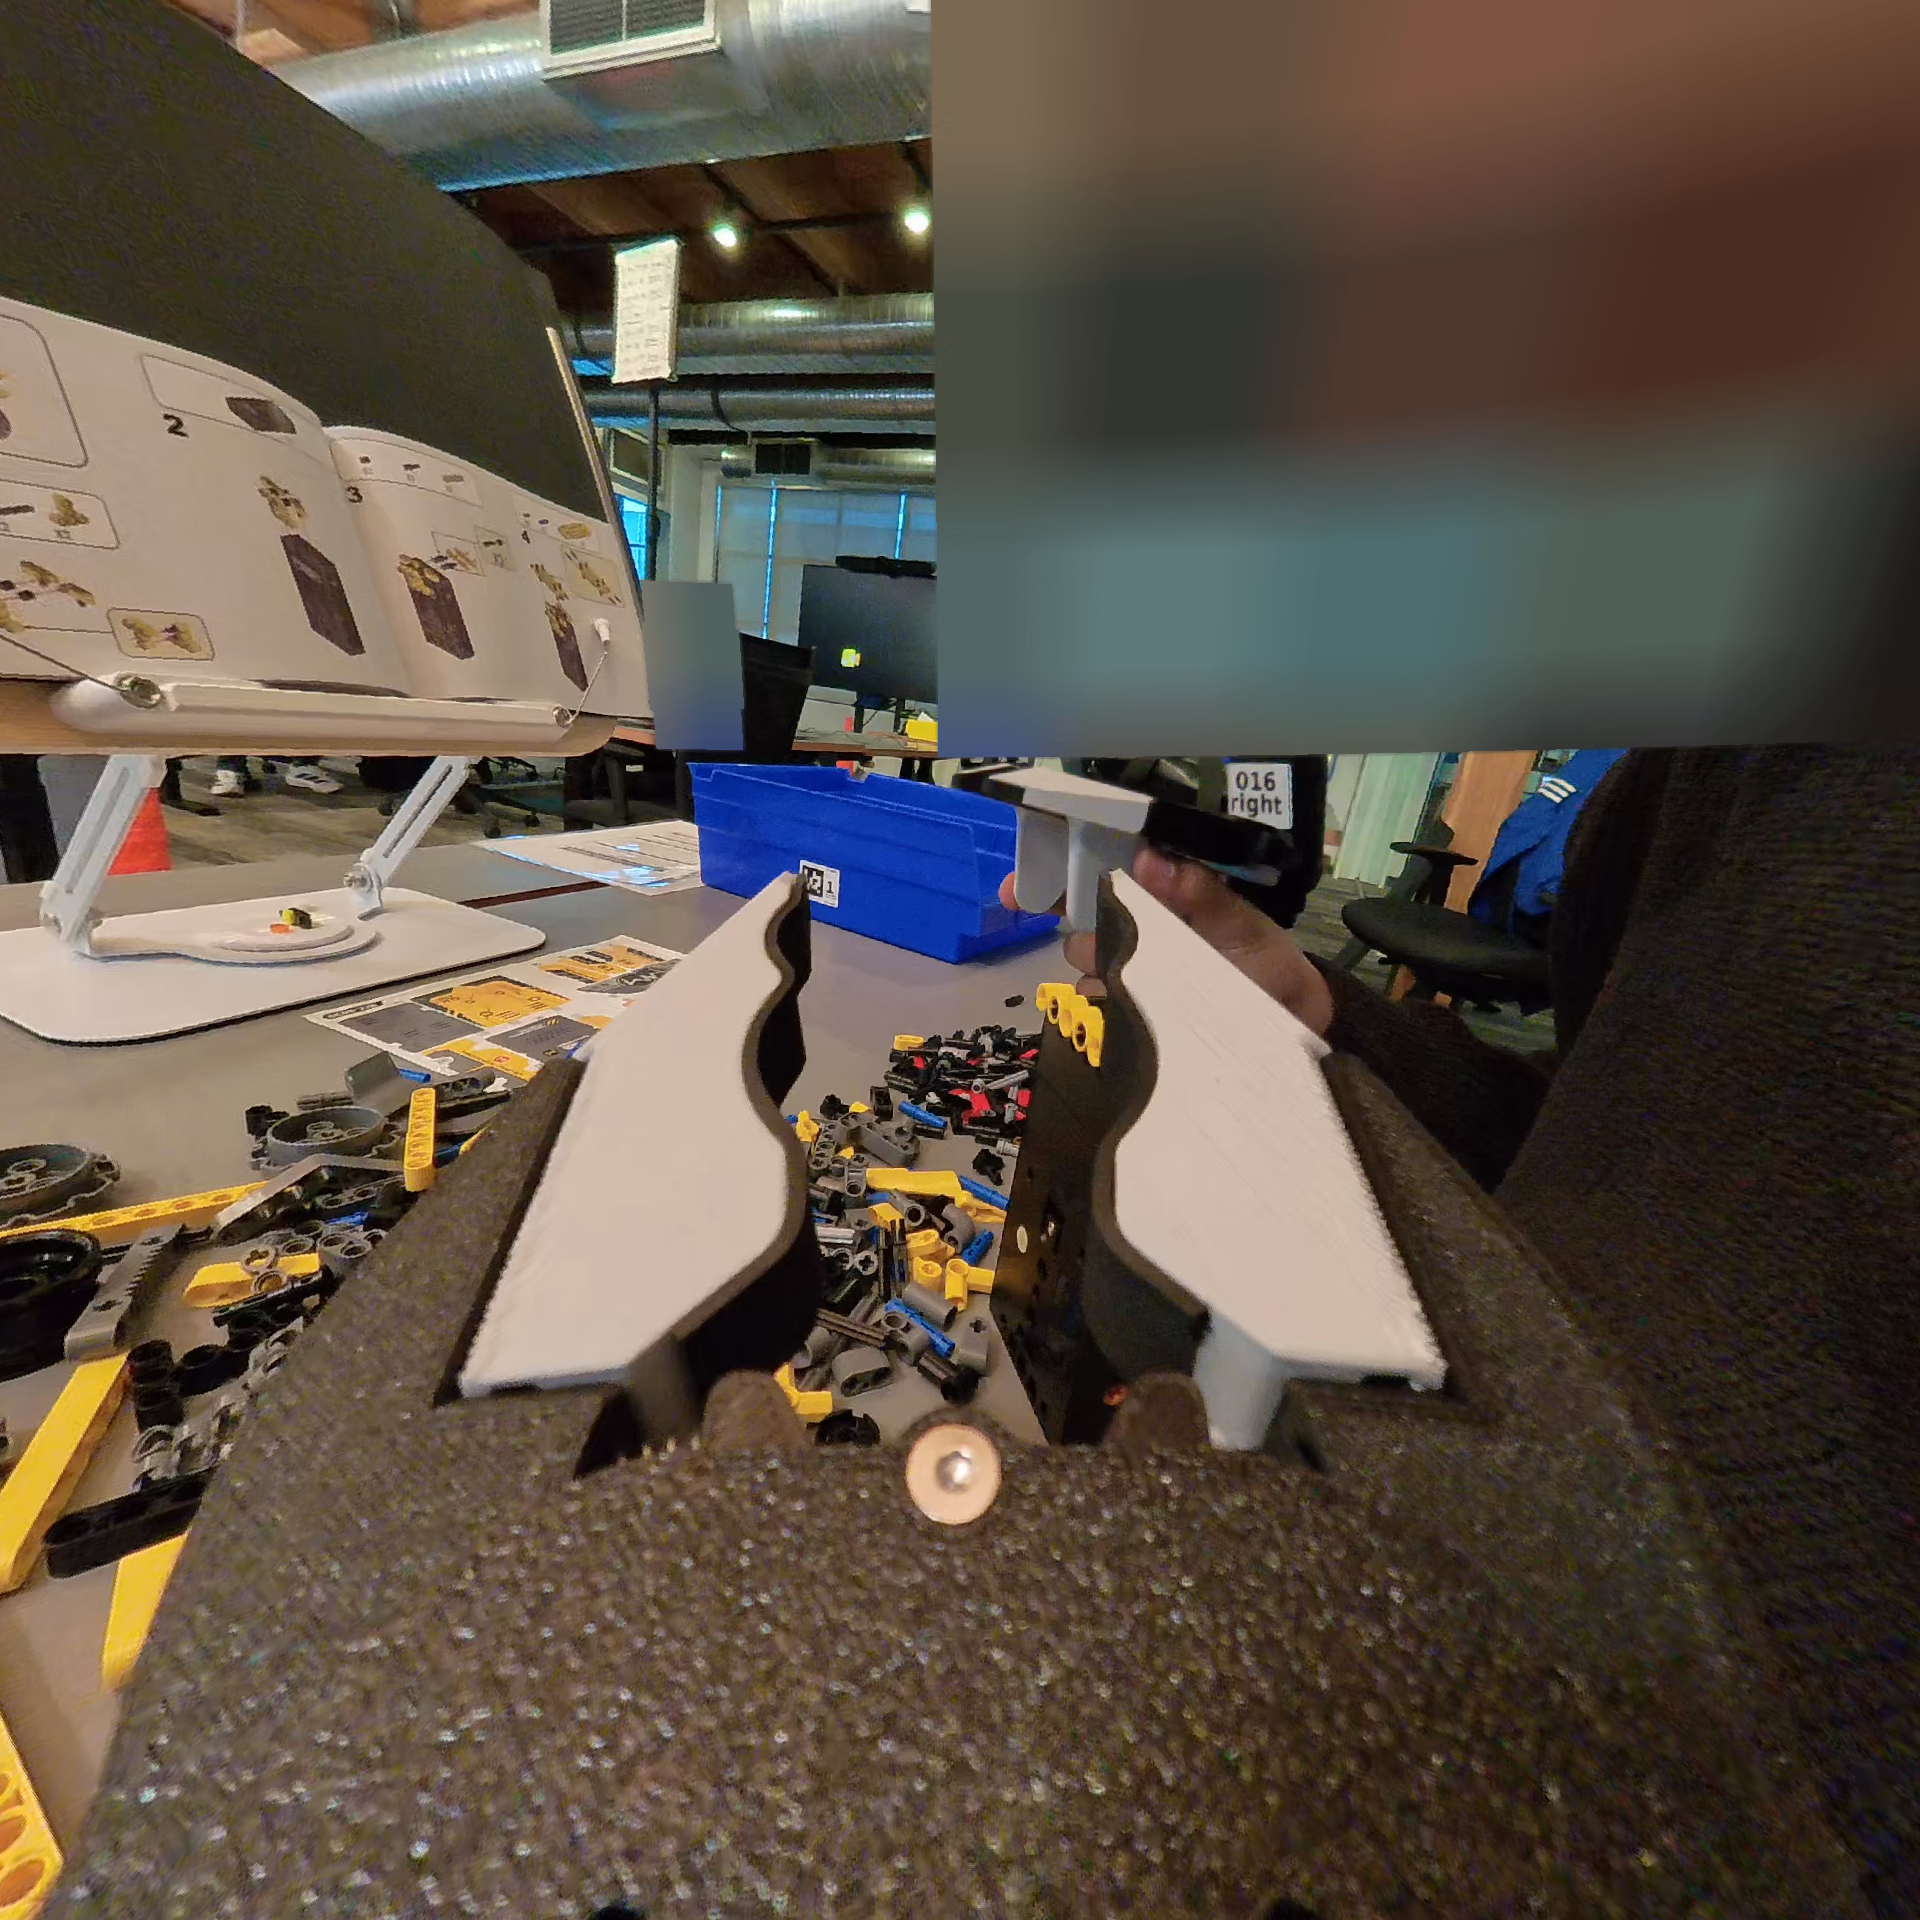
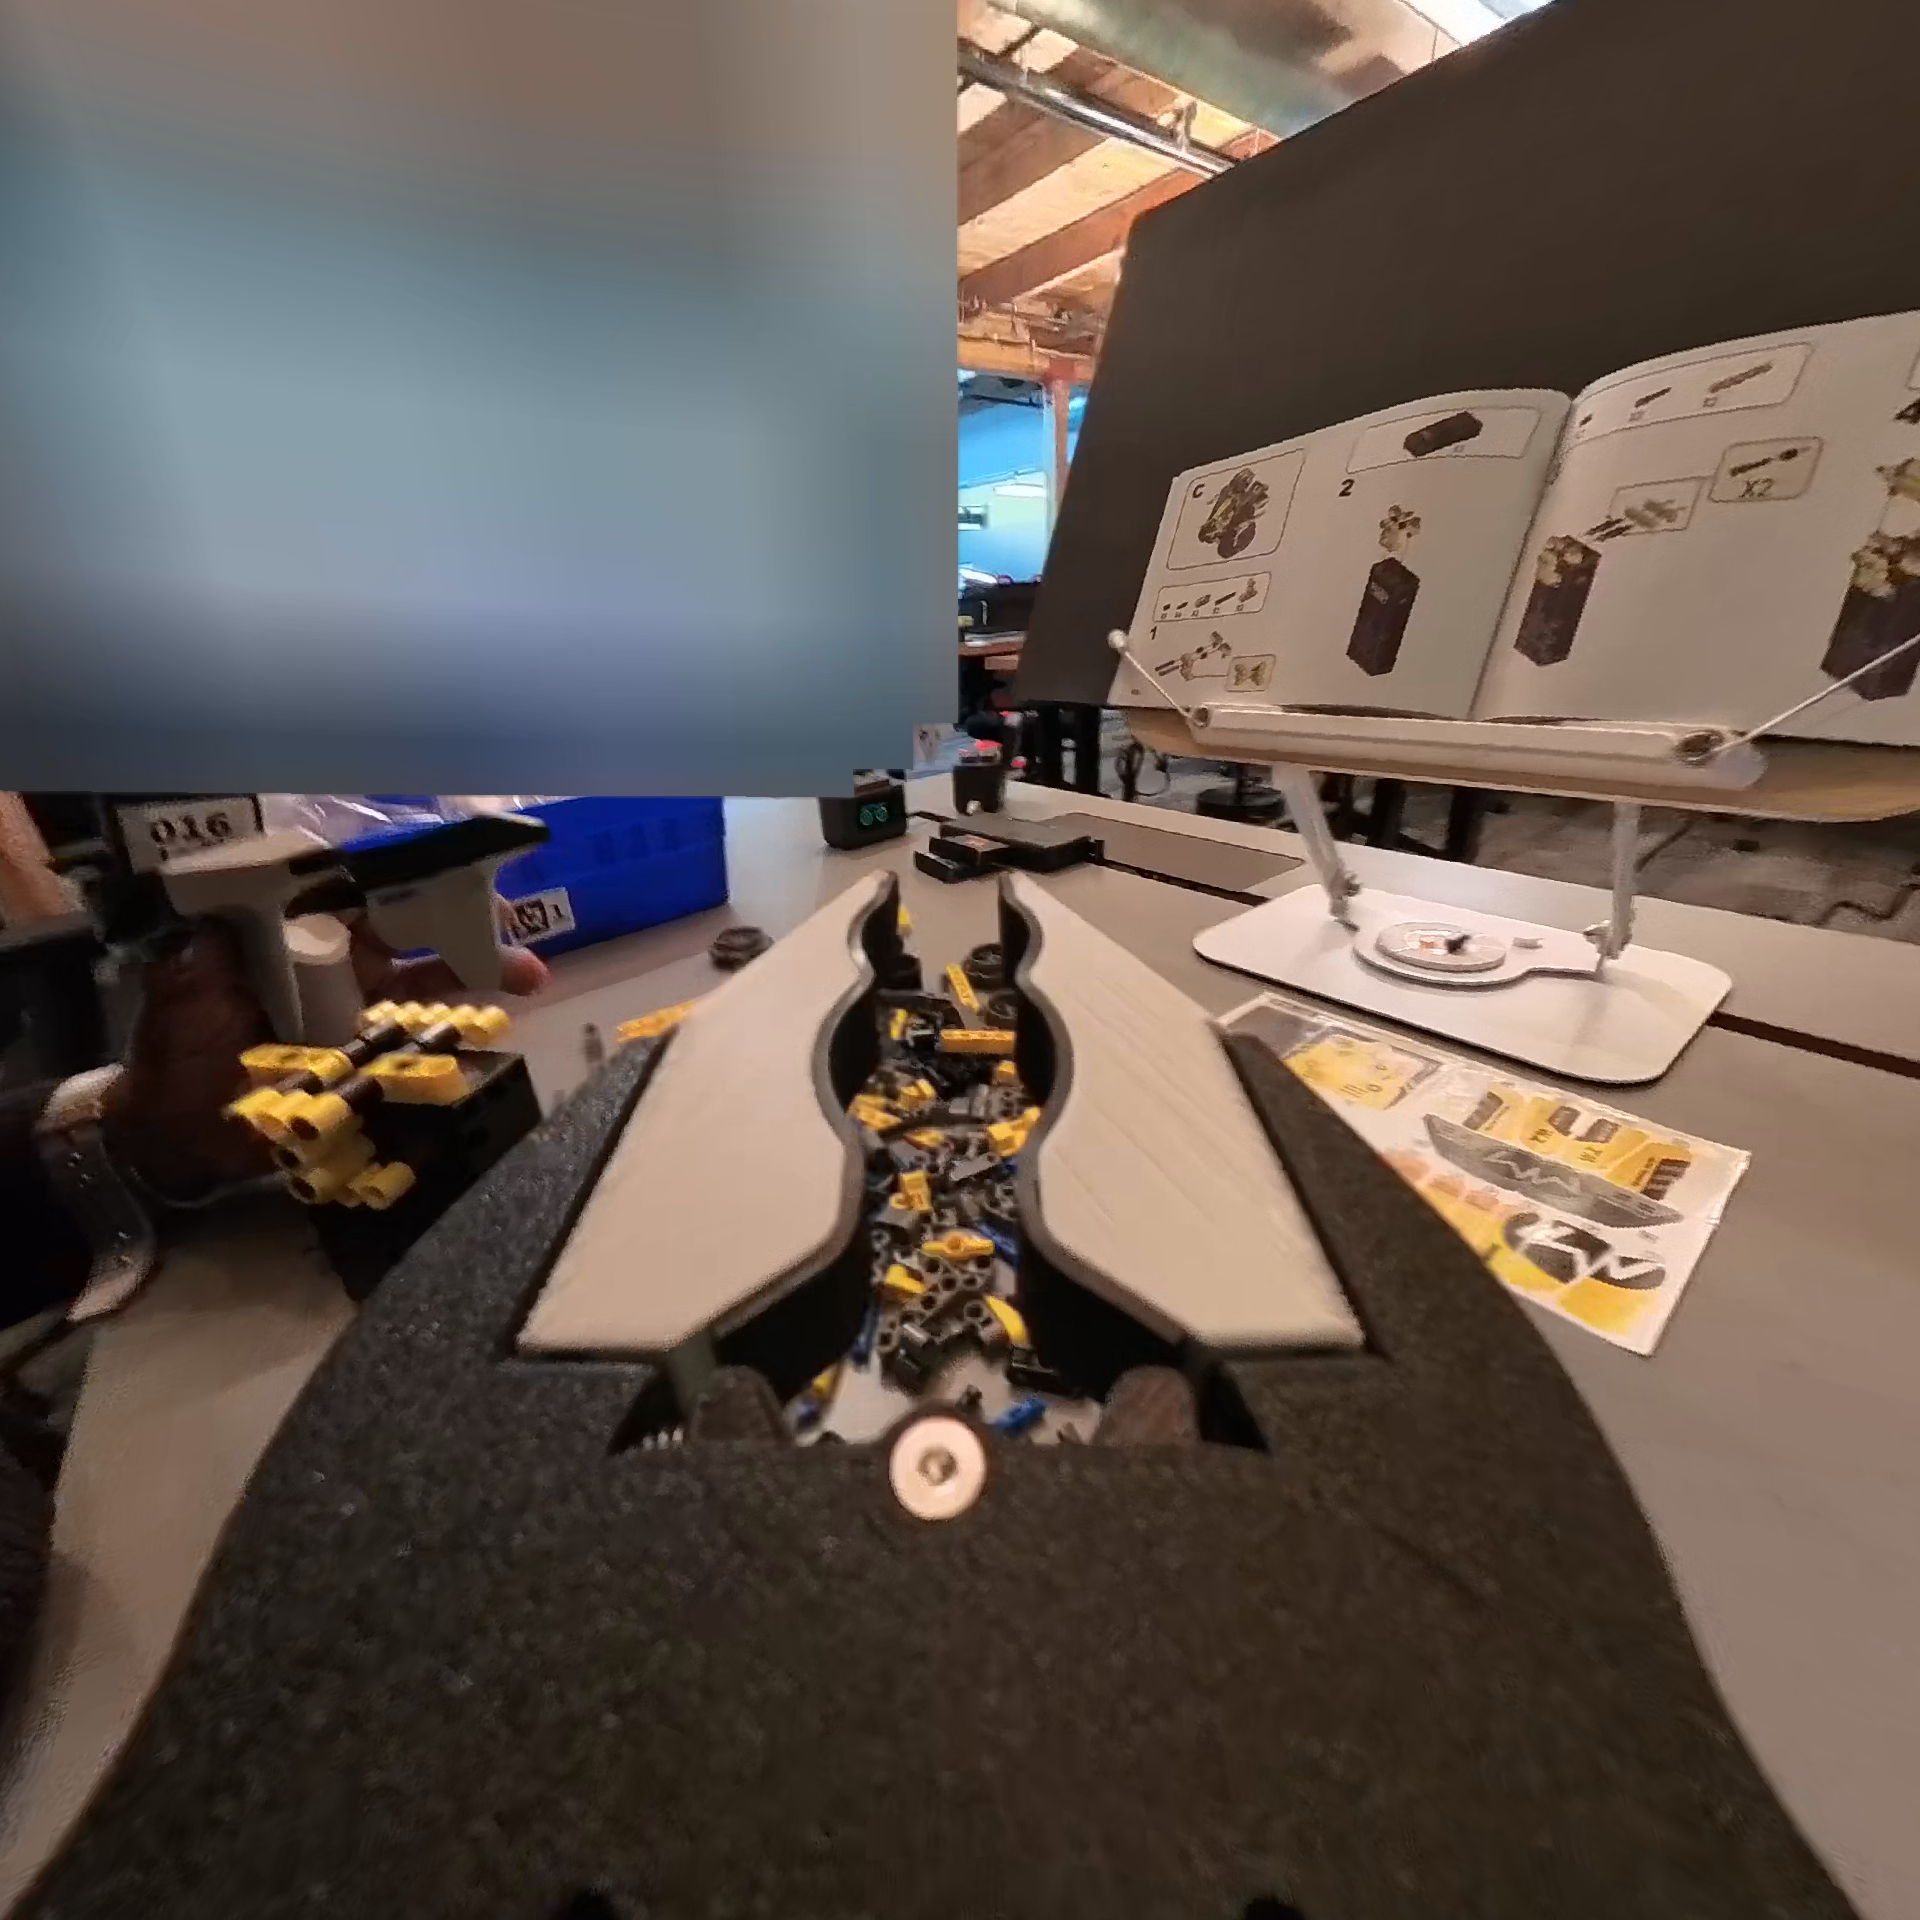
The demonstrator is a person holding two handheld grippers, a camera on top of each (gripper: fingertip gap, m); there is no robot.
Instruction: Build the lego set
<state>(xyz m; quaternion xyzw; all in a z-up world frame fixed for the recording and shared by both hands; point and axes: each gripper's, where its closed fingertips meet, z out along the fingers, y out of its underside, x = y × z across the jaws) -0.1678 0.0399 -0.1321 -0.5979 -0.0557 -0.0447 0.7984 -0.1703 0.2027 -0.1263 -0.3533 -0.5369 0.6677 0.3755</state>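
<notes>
My left gripper (image 1: 956,904) is open above a grey table. A black block (image 1: 1049,1195) with yellow connector pieces (image 1: 1075,1013) on top stands against the inner side of its right finger, with a clear gap to the left finger. A pile of small yellow, grey, black and blue building pieces (image 1: 904,1195) lies on the table below. My right gripper (image 2: 948,888) is open and empty, its tips a little apart over the same pile (image 2: 945,1143). The black block (image 2: 468,1112) with its yellow pieces (image 2: 343,1101) shows to its left, next to the other gripper and a hand.
A white book stand holds an open instruction booklet (image 1: 312,540) (image 2: 1455,540). A blue bin (image 1: 862,842) (image 2: 623,862) stands at the back. A sticker sheet (image 1: 499,1008) (image 2: 1507,1174) lies flat. Larger beams and wheels (image 1: 156,1247) lie at the left. Small black devices (image 2: 997,842) stand farther back. Spacing between my two grippers at the tips: around 15 cm.
</notes>
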